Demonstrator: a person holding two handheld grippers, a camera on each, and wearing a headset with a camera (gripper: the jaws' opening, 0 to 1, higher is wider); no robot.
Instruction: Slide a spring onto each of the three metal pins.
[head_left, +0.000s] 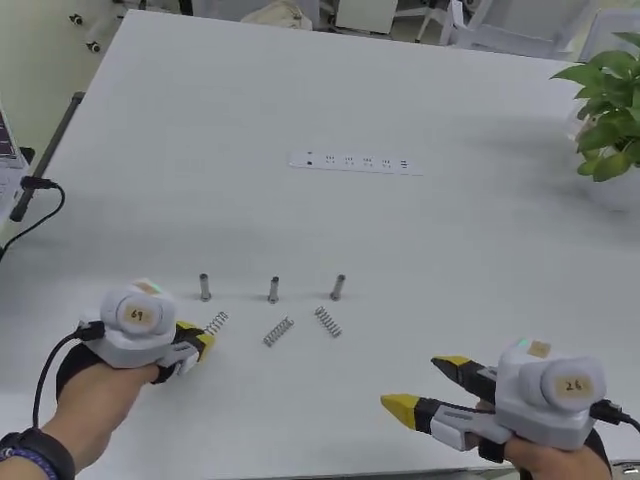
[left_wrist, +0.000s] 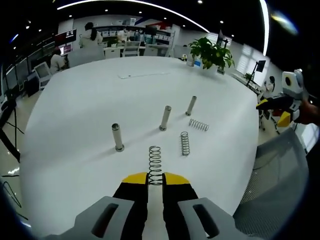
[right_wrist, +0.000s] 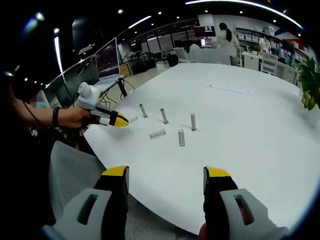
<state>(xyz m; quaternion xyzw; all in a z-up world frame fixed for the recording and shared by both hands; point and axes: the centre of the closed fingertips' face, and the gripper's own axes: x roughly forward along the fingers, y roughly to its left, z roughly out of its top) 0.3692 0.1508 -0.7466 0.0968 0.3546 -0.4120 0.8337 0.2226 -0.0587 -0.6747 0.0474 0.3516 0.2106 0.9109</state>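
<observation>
Tabletop (head_left: 400, 230): smooth, matt white. Pins (head_left: 273, 290) at centre, dull grey metal. Springs (head_left: 278, 331), bright metal wire. Left gripper (head_left: 205, 338) at seven o'clock: satin white plastic shell, smooth yellow tips on the left spring (head_left: 216, 322).

The left gripper (head_left: 205, 340), at the lower left of the head view, had a rounded pale grey housing (head_left: 140, 338) with a round tan sticker (head_left: 137, 316). The sticker bore a two-digit number too small to read for certain, and a faint green patch showed on top of the housing. Its jaws were black with yellow tips. A black cable (head_left: 45, 365) looped from its rear, and a dark wristband (head_left: 35, 447) with a bluish edge was worn below it. The right gripper (head_left: 425, 385), at the lower right, had the same grey body, a second sticker (head_left: 572, 384) marked 26, and a second black cable (head_left: 612, 412). In both gripper views the grey jaw bases had slot-shaped openings.
</observation>
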